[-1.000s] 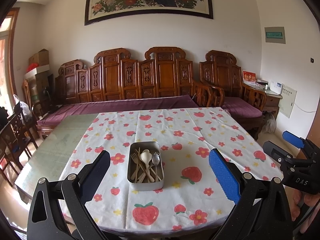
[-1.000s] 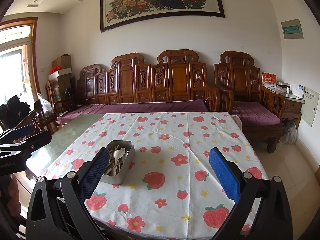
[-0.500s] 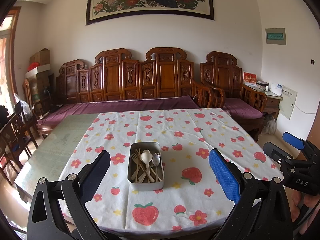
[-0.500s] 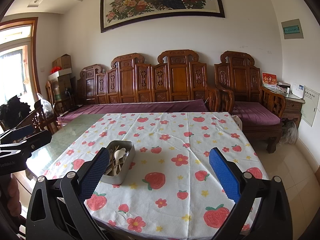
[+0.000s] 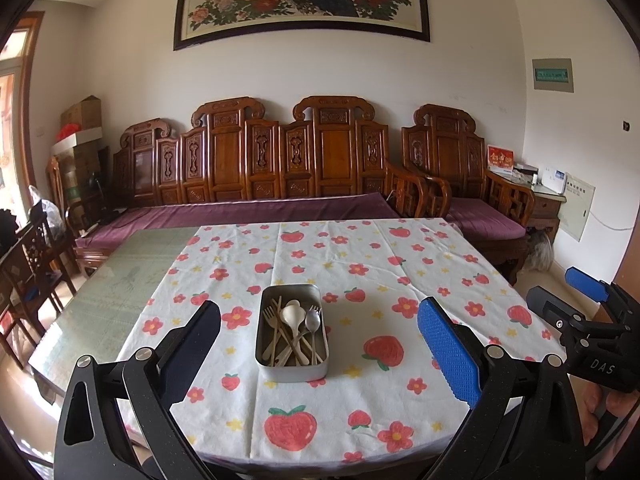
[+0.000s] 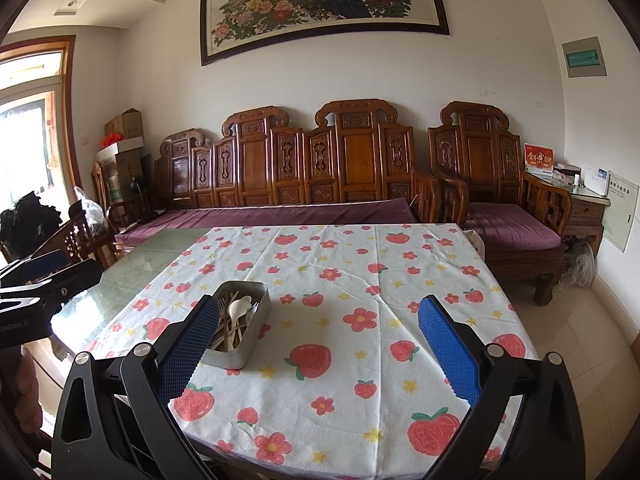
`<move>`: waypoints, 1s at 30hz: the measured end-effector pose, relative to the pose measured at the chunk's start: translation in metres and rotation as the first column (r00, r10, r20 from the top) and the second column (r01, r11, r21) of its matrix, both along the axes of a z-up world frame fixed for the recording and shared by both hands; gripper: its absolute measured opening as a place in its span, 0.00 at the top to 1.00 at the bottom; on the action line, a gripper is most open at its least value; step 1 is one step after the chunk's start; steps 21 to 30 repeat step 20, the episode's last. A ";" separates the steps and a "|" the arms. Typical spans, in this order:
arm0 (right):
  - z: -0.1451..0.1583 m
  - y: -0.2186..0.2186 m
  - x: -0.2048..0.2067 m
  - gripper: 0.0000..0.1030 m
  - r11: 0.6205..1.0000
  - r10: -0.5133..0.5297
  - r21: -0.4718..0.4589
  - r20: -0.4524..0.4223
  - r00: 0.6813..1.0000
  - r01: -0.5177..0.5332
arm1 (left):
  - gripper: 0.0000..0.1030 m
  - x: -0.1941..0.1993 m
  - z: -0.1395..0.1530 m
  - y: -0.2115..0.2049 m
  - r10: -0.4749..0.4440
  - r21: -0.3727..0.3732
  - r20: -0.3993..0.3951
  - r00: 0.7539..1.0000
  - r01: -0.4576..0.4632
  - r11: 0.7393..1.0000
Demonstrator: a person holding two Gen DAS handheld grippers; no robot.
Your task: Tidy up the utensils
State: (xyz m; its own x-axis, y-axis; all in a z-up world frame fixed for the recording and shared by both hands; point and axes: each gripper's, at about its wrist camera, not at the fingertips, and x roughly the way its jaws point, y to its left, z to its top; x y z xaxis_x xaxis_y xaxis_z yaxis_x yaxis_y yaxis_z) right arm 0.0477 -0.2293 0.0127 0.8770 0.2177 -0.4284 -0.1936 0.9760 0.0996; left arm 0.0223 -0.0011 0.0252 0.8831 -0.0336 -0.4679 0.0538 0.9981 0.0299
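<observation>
Left claw (image 5: 318, 350), wide open and holding nothing, poised above the near edge of the worktop (image 5: 400, 264), which carries a white cloth printed with strawberries and flowers. A metal tin (image 5: 292, 334) lies on the cloth between the claw's two fingers in the left wrist view, nearer than the middle of the worktop; in it lie jumbled utensils (image 5: 294, 330): pale wooden forks, a pale spoon and a metal spork. Right claw (image 6: 318, 350), likewise wide open and empty, hovers to the right of the tin, its left finger overlapping the tin's near corner in the right wrist view. A carved wooden bench (image 5: 288, 160) stands beyond the far edge.
</observation>
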 end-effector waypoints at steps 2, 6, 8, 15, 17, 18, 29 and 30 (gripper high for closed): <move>0.001 0.000 0.000 0.03 1.000 0.000 0.001 0.000 1.000 0.000 | 0.08 0.000 0.000 0.000 0.000 0.000 0.001 1.000 0.000 1.000; 0.001 0.000 0.000 0.03 1.000 0.000 0.001 0.000 1.000 0.000 | 0.08 0.000 0.000 0.000 0.001 0.002 0.001 1.000 -0.001 1.000; 0.001 0.000 0.000 0.03 1.000 0.000 0.000 0.000 1.000 0.000 | 0.08 0.001 0.000 0.000 0.002 0.000 0.001 1.000 -0.002 1.000; 0.000 0.000 0.000 0.03 1.000 0.000 0.001 0.000 1.000 0.000 | 0.08 0.001 0.001 0.000 0.002 0.000 -0.001 1.000 -0.002 1.000; 0.001 0.000 0.000 0.03 1.000 0.000 0.001 0.000 1.000 0.000 | 0.08 0.002 0.001 -0.001 0.003 -0.002 -0.002 1.000 -0.003 1.000; 0.000 0.000 0.000 0.03 1.000 0.000 0.000 0.000 1.000 0.000 | 0.08 0.002 0.001 0.000 0.003 -0.003 -0.001 1.000 -0.003 1.000; 0.001 0.000 0.000 0.03 1.000 0.000 0.001 0.000 1.000 0.000 | 0.08 0.002 0.001 -0.001 0.003 -0.005 0.000 1.000 -0.003 1.000; 0.001 0.000 0.000 0.03 1.000 0.000 0.001 0.000 1.000 0.000 | 0.08 0.002 0.001 -0.001 0.003 -0.005 0.000 1.000 -0.003 1.000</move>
